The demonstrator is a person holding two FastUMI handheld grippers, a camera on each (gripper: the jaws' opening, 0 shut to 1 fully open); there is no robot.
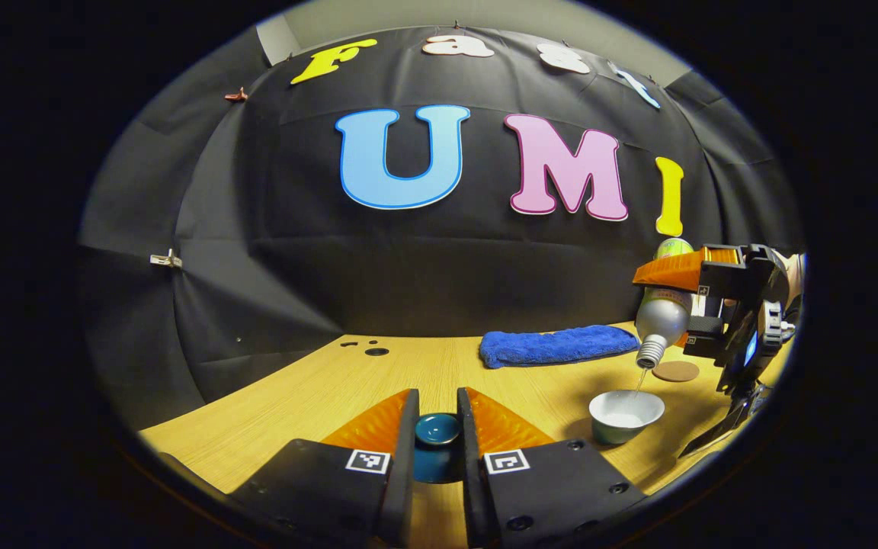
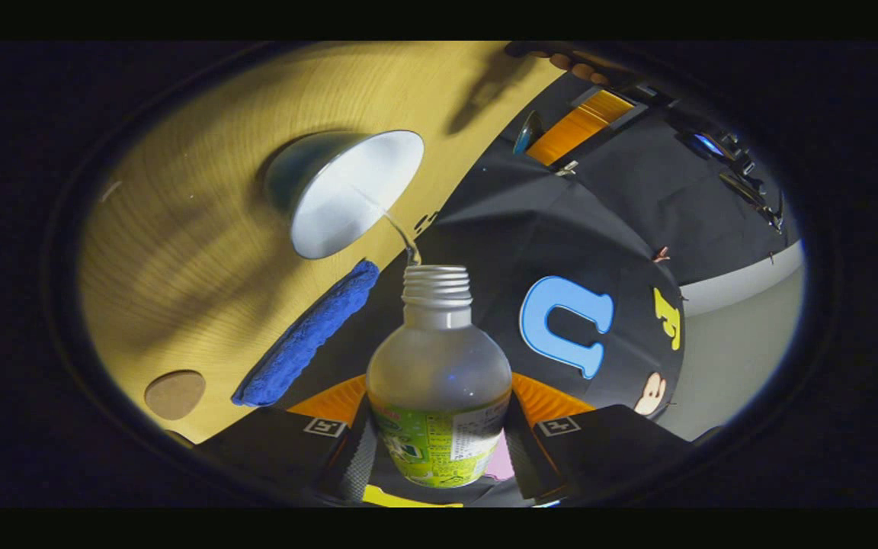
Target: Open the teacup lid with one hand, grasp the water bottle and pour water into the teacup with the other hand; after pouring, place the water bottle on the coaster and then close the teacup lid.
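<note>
My left gripper (image 1: 437,427) is shut on the dark teal teacup lid (image 1: 437,431), held low over the wooden table. To the right stands the lidless teacup (image 1: 626,414), white inside. Above it, my right gripper (image 1: 683,297) holds the clear water bottle (image 1: 661,316) tipped mouth-down, and a thin stream of water falls into the cup. In the right gripper view both fingers clamp the green-labelled bottle (image 2: 439,381) at my right gripper (image 2: 439,446). Its open neck points at the teacup (image 2: 351,194), with water arcing into it. The left gripper (image 2: 561,130) shows farther off.
A folded blue towel (image 1: 557,345) lies behind the cup near the cloth wall. A round brown coaster (image 1: 675,370) sits on the table (image 1: 294,404) just beyond the cup, below the bottle; the coaster (image 2: 174,394) and towel (image 2: 309,335) also appear beside the tilted bottle.
</note>
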